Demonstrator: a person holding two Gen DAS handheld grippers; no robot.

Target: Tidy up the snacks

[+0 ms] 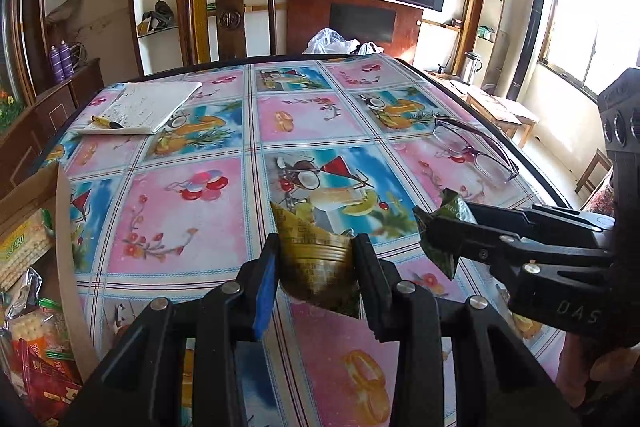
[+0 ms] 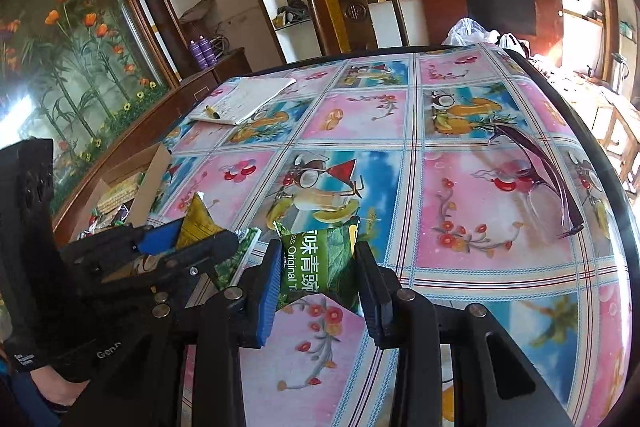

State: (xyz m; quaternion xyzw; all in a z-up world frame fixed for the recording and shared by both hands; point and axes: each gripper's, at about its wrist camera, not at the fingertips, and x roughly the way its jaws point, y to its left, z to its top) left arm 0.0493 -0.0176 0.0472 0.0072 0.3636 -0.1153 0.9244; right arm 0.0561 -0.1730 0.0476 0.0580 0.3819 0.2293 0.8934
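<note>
A: What's closest in?

B: The left gripper [image 1: 316,267], jaws pinching an olive-gold packet [image 1: 316,255] that hangs between the pads, clear of the table [image 1: 192,219]. Just right of it, the right gripper [image 2: 318,267] pinches a green packet [image 2: 316,259] with white print, also off the cloth.

A: So both picks are done?

B: I'd say so. Both snacks are gripped and lifted, so this reads as the carry step.

A: Carry where?

B: The open cardboard box [image 1: 28,195] at the table's left edge. It already holds cracker packs and red wrappers, so that looks like the collecting place.

A: What does the next move ask for?

B: Swing each packet left over the box's raised flap, then spread the jaws only once it is above the opening. The left gripper is nearer the box; I'd let it go first so the two don't crowd each other.

A: Any risk?

B: The packets are soft and crinkled, held by the middle, so they may sag or catch on the flap.

A: And farther out?

B: Glasses [image 1: 476,147] lie toward the right edge, well apart from the path. A notepad [image 1: 148,107] with a pen [image 1: 106,123] sits at the far left. Neither needs moving.
</note>
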